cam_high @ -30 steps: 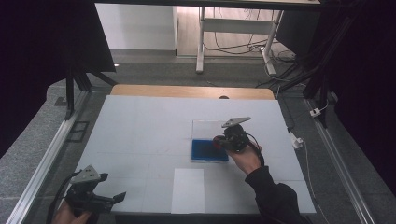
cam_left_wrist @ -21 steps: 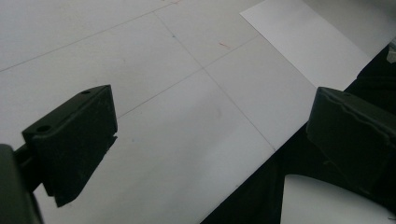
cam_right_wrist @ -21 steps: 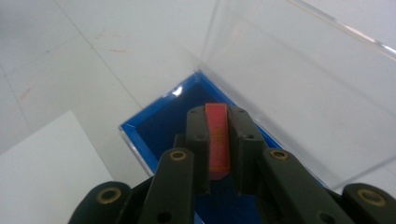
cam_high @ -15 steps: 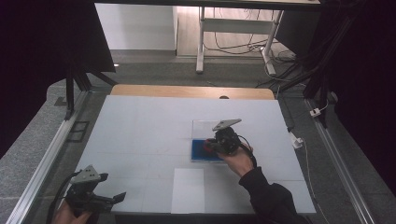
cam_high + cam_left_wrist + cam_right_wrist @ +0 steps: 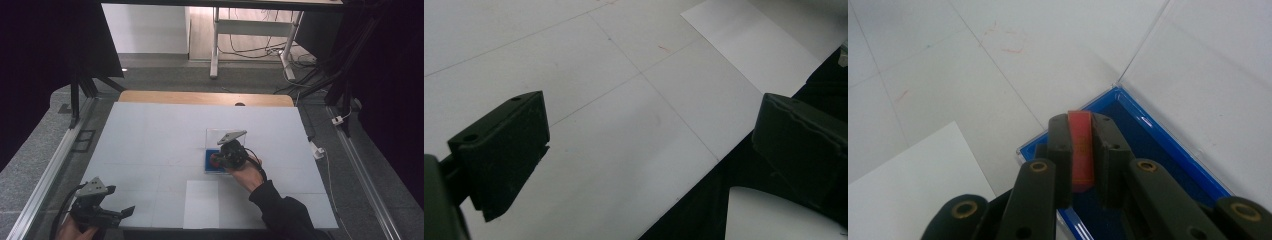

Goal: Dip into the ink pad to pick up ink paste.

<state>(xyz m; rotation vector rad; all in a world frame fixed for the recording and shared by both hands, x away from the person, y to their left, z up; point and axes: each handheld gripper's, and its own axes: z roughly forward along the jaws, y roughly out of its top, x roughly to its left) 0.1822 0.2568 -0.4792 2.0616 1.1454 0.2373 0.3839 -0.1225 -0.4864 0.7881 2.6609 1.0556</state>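
A shallow blue box [image 5: 210, 166] lies at the table's middle, its clear lid [image 5: 216, 135] folded open behind it. In the right gripper view my right gripper [image 5: 1081, 123] is shut on a small red block [image 5: 1081, 150], held just over the blue box [image 5: 1160, 147] at its near-left corner, with the clear lid [image 5: 1208, 85] beyond. From above, the right gripper [image 5: 218, 160] sits over the box's near side. My left gripper [image 5: 126, 212] rests at the front left corner of the table, open [image 5: 649, 135] and holding nothing.
A white paper sheet [image 5: 201, 203] lies at the front centre of the table, just left of the box [image 5: 908, 175] and ahead of the left gripper [image 5: 751, 47]. The white tabletop [image 5: 150, 140] has faint red marks. The table's front edge runs under the left gripper.
My right gripper has moved left and slightly nearer with the red block, now over the blue box's near-left part. The left gripper has stayed put.
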